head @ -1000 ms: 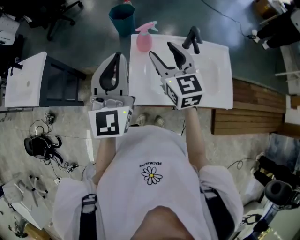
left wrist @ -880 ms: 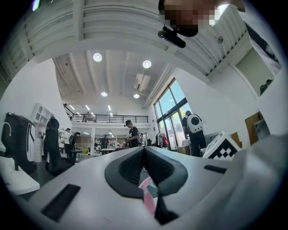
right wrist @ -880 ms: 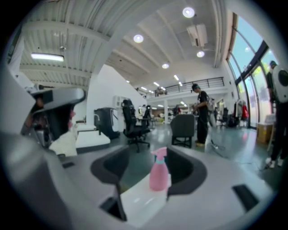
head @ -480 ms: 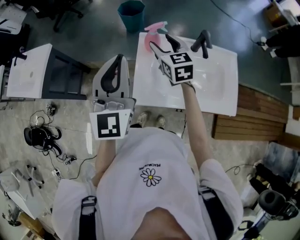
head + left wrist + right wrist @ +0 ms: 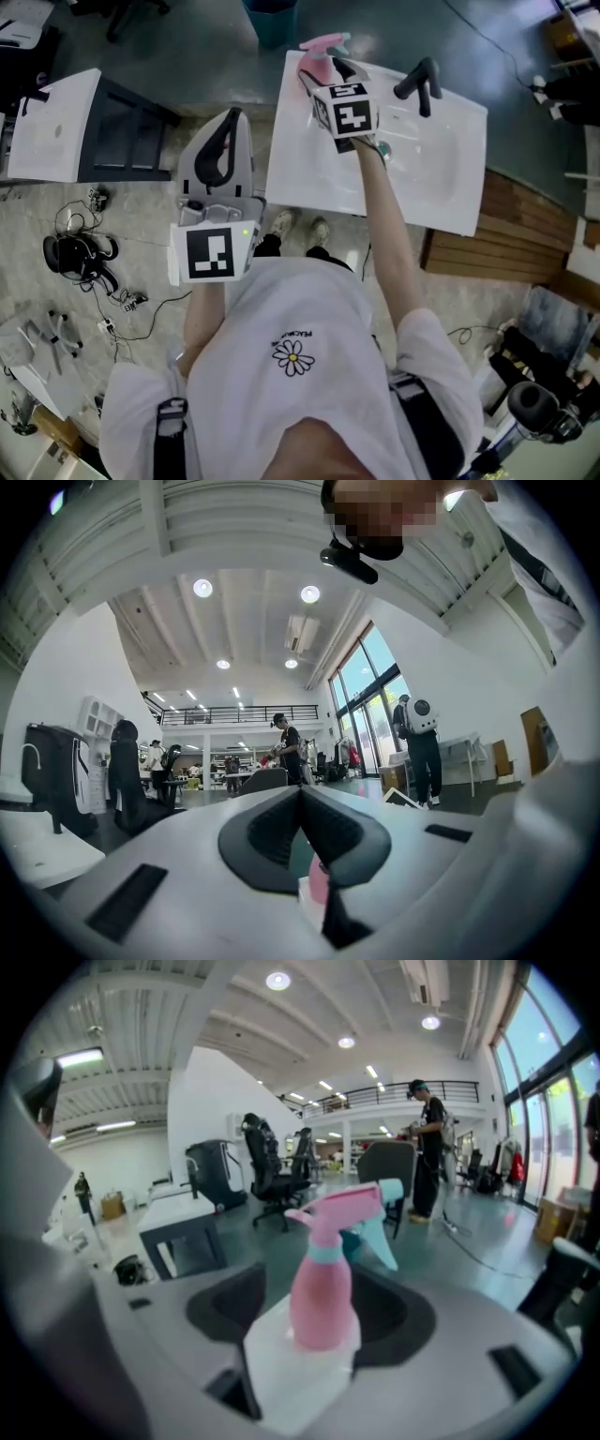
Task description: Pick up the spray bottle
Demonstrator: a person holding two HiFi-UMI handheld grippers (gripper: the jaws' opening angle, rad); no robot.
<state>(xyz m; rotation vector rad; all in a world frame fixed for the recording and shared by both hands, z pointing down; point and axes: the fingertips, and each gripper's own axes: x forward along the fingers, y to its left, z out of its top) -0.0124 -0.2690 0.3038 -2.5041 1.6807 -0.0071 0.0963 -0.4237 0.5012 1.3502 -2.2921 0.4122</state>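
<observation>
While the person stood over a white sink, the head view showed the right gripper reached forward to the far left corner of this sink, where the pink spray bottle stood upright near the edge. The two jaws of this gripper lay on either side of the bottle, and a black tap stood well apart to the right of it. The left gripper hung off the sink, over the floor just beside its left edge, with the jaws together and with nothing in them. A white table stood further to the left, and a teal bin was on the floor behind the sink. In the left gripper view, the dark pads of the left gripper met at their tips and held nothing; behind them a large hall was seen, with a standing person in dark clothes and another person who carried a backpack. In the right gripper view, the jaws of the right gripper were wide apart and were opening, and the spray bottle stood between them on the white corner of the sink. The bottle had a pink body, a teal collar and a pink head that pointed to the right. The pads did not press on the bottle, and a gap showed at the left side of it. Behind the bottle, black office chairs and a standing person were seen.
</observation>
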